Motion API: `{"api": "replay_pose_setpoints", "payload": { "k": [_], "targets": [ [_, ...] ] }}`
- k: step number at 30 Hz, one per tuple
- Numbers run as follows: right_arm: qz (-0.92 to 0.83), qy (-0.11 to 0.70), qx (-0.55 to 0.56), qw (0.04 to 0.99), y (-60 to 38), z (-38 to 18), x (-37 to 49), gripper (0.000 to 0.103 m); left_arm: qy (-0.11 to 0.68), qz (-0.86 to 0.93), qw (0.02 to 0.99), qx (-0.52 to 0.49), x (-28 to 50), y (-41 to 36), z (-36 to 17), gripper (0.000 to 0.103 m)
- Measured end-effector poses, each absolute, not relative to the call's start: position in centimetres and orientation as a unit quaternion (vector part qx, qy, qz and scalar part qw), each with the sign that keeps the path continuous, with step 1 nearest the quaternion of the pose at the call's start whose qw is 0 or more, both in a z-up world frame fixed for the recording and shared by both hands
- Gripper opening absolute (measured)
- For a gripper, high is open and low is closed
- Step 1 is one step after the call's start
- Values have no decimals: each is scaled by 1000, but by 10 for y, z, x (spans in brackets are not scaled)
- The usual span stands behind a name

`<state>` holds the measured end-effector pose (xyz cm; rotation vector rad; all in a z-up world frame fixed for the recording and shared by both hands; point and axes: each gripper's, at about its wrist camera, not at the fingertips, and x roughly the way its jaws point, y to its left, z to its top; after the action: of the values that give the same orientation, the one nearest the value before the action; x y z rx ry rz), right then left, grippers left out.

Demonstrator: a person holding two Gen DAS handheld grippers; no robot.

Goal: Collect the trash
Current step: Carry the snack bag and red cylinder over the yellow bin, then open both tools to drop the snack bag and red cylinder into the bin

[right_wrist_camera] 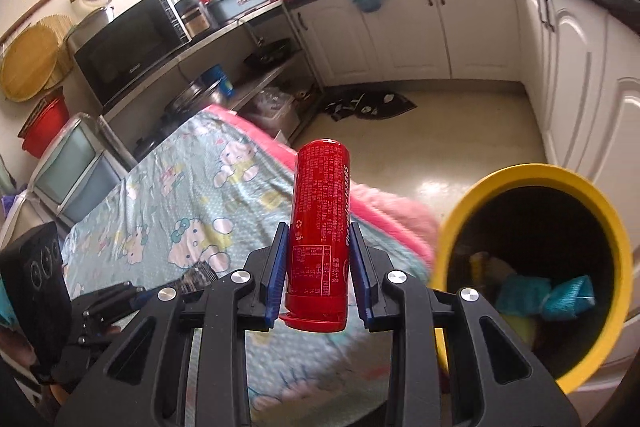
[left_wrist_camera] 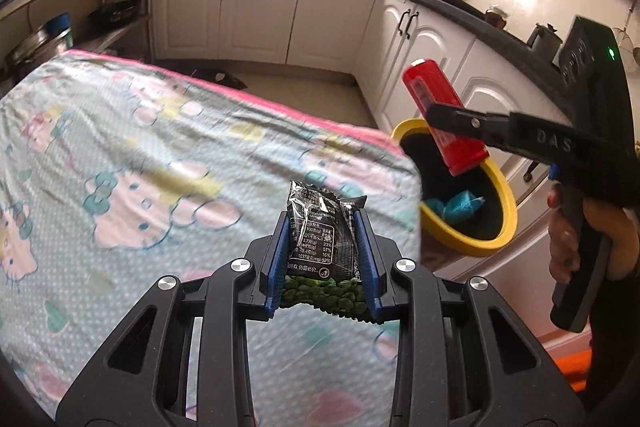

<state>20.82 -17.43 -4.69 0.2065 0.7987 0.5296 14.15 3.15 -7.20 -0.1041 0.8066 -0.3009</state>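
Observation:
My left gripper (left_wrist_camera: 322, 227) is shut on a black and green snack packet (left_wrist_camera: 320, 239), held above the patterned tablecloth (left_wrist_camera: 120, 155). My right gripper (right_wrist_camera: 319, 239) is shut on a red can (right_wrist_camera: 320, 227), its blue pads pressing both sides. In the left wrist view that red can (left_wrist_camera: 440, 115) hangs tilted over the mouth of the yellow-rimmed bin (left_wrist_camera: 500, 199), with the right gripper (left_wrist_camera: 444, 115) clamped round it and a hand (left_wrist_camera: 564, 239) on its handle. The bin (right_wrist_camera: 600, 211) sits at the table's right end and holds blue wrappers (right_wrist_camera: 560, 293).
White kitchen cabinets (left_wrist_camera: 280, 15) run along the back and right under a dark counter. A shelf with a microwave (right_wrist_camera: 128, 51) stands left of the table. A dark mat (right_wrist_camera: 372, 105) lies on the pale floor beyond the table.

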Motion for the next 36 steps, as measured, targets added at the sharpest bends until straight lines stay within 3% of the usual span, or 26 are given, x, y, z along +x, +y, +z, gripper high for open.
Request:
{"api": "replay_pose_setpoints", "payload": {
  "k": [22,36],
  "targets": [
    [168,338,117,918,-261,-22,179,28,346,-206,915,-36,172,-39,-34,25],
    [127,344,138,920,-302,-36,182,28,350,-240,905,-45,198,-90,-42,25]
  ]
}}
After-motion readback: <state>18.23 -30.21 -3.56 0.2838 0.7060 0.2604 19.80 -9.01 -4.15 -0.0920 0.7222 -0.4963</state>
